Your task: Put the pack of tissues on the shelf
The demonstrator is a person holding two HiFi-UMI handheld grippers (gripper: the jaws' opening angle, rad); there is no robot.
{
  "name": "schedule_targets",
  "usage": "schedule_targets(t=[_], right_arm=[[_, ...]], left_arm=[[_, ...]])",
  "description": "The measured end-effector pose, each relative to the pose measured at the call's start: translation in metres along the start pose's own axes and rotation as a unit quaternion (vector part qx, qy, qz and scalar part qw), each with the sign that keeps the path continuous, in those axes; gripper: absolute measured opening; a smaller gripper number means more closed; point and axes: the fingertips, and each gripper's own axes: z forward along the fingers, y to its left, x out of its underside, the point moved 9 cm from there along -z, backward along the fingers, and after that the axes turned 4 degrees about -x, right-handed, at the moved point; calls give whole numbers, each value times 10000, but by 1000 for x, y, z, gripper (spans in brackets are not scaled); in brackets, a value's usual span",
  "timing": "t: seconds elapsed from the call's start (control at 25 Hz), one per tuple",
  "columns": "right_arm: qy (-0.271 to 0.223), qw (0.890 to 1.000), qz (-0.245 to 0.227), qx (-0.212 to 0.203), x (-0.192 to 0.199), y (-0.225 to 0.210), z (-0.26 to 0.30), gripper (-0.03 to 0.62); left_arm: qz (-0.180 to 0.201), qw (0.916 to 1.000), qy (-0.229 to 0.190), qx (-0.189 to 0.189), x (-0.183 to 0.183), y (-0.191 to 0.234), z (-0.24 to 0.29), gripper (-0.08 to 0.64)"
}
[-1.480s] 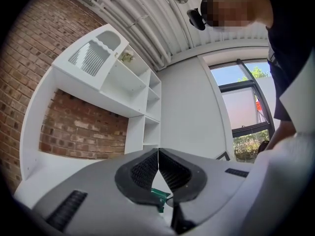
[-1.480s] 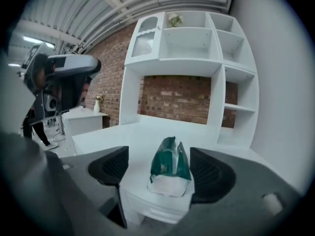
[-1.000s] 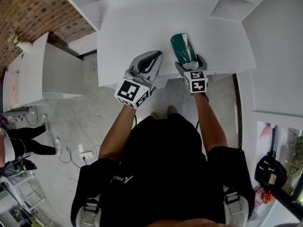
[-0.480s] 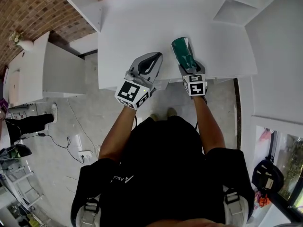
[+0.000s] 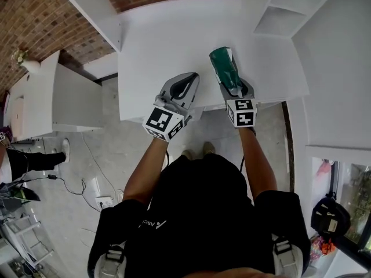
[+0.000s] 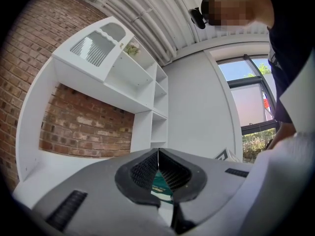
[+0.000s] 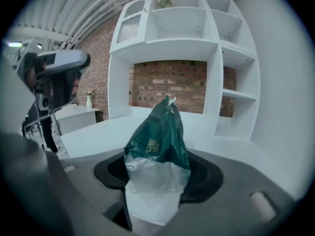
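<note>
The pack of tissues (image 5: 224, 68) is dark green with a clear plastic end and lies on the white table (image 5: 162, 45) near its front edge. My right gripper (image 5: 235, 88) has its jaws around the pack's near end, and they are closing on it. In the right gripper view the pack (image 7: 157, 132) rises up from between the pads, which press its clear end. My left gripper (image 5: 186, 84) rests to the left at the table's edge, shut and empty. In the left gripper view its tips (image 6: 158, 154) meet, and the pack (image 6: 161, 183) shows through the gap below them.
A white shelf unit (image 5: 278, 10) with open compartments stands at the table's far right against a brick wall; it also shows as cubbies (image 7: 231, 82) in the right gripper view. A white cabinet (image 5: 64, 91) stands to the left. A person's legs (image 5: 35, 158) are at the far left.
The right gripper's jaws have narrowed around the pack's near end. The left gripper has stayed where it was, shut.
</note>
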Motion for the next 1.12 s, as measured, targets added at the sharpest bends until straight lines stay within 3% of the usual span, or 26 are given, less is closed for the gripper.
schedule_targets(t=[0.32,0.72,1.12], right_arm=[[-262,9994,59,-229,-90,-15,-50,268],[-894,9940,-15,-626,-222,-16,-106,269],[-1171,9918,-290,-431,-346,-25,-124,269]], left_arm=[[-18,9995,-239,183,-27,-9,14,2],[-62,9966,-704,422,-92,-8,25,2],[-97,9921,-958,799,-128,0,24,2]])
